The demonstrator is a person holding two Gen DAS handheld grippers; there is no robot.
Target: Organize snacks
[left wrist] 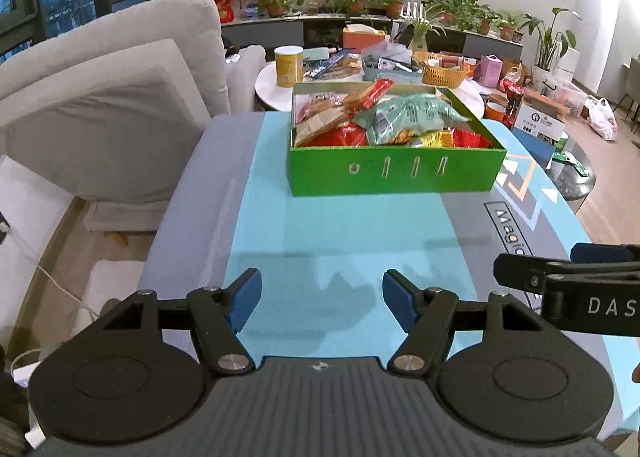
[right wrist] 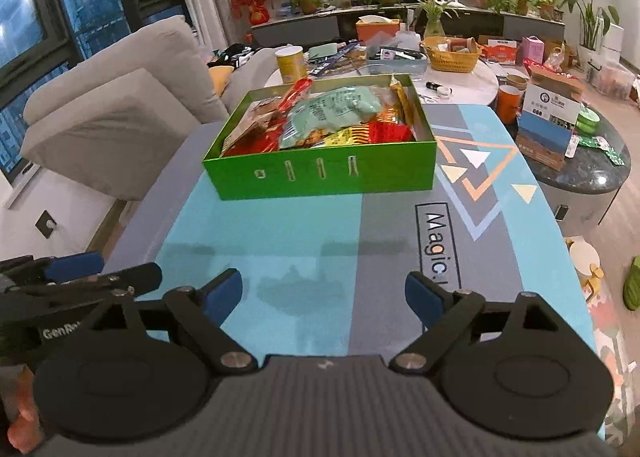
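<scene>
Both grippers, left gripper [left wrist: 322, 299] and right gripper [right wrist: 324, 297], hover with jaws apart and nothing between them, well short of the green box [left wrist: 394, 173] of snack packets [left wrist: 404, 117] on the blue mat [left wrist: 340, 233].

The lower snack packets [right wrist: 360, 135] in the green box [right wrist: 320, 177] are hidden under the top ones; their labels are too small to read. The mat's word [left wrist: 510, 231] is cut by the right gripper [left wrist: 532, 269].

Blue-grey mat-covered table [left wrist: 312, 241] — only a green snack box [left wrist: 394, 173], apparently, on it.
</scene>
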